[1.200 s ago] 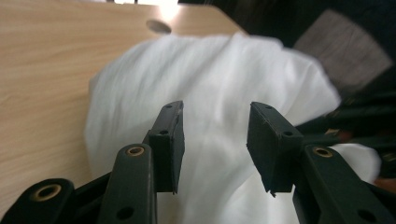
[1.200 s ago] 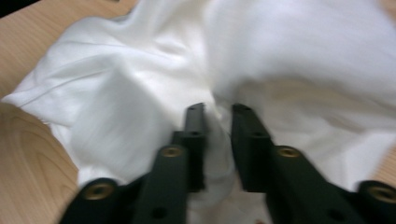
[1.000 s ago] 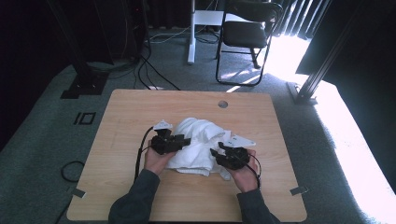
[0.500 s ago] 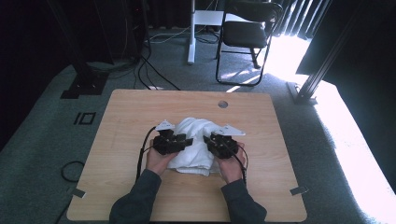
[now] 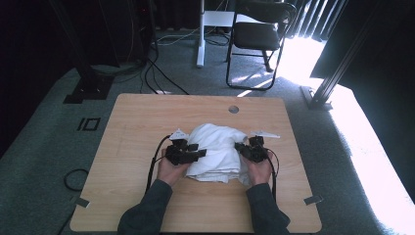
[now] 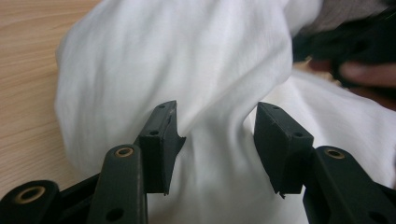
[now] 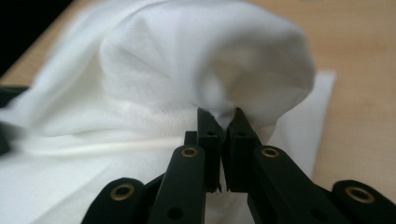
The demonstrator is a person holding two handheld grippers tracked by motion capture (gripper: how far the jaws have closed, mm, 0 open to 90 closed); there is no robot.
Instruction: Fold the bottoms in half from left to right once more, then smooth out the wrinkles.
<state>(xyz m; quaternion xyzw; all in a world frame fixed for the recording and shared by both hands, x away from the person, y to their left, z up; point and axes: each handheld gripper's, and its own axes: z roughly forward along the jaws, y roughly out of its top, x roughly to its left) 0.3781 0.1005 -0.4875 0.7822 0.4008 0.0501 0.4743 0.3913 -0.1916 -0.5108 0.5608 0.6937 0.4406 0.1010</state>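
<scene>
Right gripper [image 7: 223, 116] had just pinched shut on the crumpled white cloth [image 5: 215, 152] at its 3 o'clock edge. Left gripper [image 6: 217, 140], jaws just widening, straddled a fold unclamped, so one-sided pulling might've dragged the whole pile.

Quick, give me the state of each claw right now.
Left claw: open, its jaws have just been opening, with the white cloth bulging between them.
Right claw: just closed, pinching a fold of the white cloth.

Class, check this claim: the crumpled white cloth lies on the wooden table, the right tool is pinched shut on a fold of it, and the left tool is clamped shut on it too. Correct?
Not quite. In the left gripper view the left tool stands open, the crumpled white cloth between its jaws; they have just been opening. The right tool is pinched shut on a fold, on the wooden table.
</scene>
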